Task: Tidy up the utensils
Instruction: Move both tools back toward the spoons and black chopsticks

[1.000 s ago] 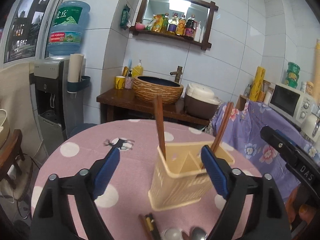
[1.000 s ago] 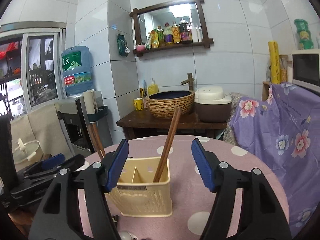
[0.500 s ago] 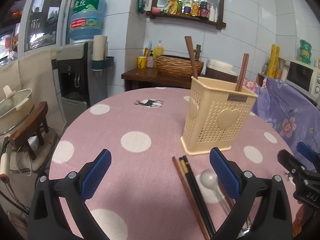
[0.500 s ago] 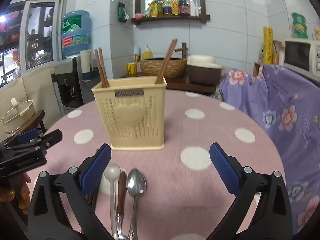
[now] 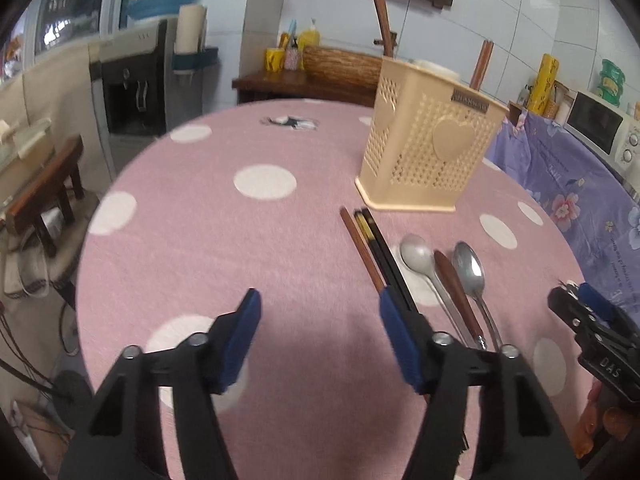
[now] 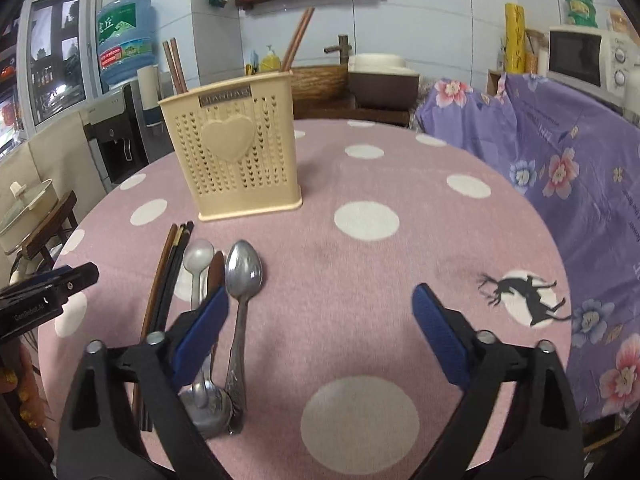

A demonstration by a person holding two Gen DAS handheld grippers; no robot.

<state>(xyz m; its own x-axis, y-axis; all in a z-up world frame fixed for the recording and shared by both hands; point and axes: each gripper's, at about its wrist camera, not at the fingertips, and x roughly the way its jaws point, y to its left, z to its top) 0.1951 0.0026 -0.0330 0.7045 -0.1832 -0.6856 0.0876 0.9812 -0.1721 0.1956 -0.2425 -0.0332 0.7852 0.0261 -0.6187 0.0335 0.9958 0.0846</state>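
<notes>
Several utensils lay loose on the pink dotted bench [image 6: 400, 160], in a row in front of the cream holder [image 6: 236, 152]: dark chopsticks [image 6: 172, 268], a pale spoon [image 6: 198, 258], a brown-handled piece [image 6: 218, 266] and a steel spoon [image 6: 242, 276]. Their long axes ran roughly toward the holder, bowls and tips nearest it, handles toward the person. Both tongs were released and empty, jaws spread wide. The right tongs [image 6: 320, 312] hovered with the steel spoon just inside the left finger [image 6: 200, 332], so the row lay to its left. The left tongs [image 5: 320, 320] had the row off to its right, the chopsticks [image 5: 376, 248] passing by the right finger [image 5: 396, 336]. I judged the right tongs nearer the spoons, the left nearer the chopsticks; either needed a sideways shift to straddle one handle across its width.
</notes>
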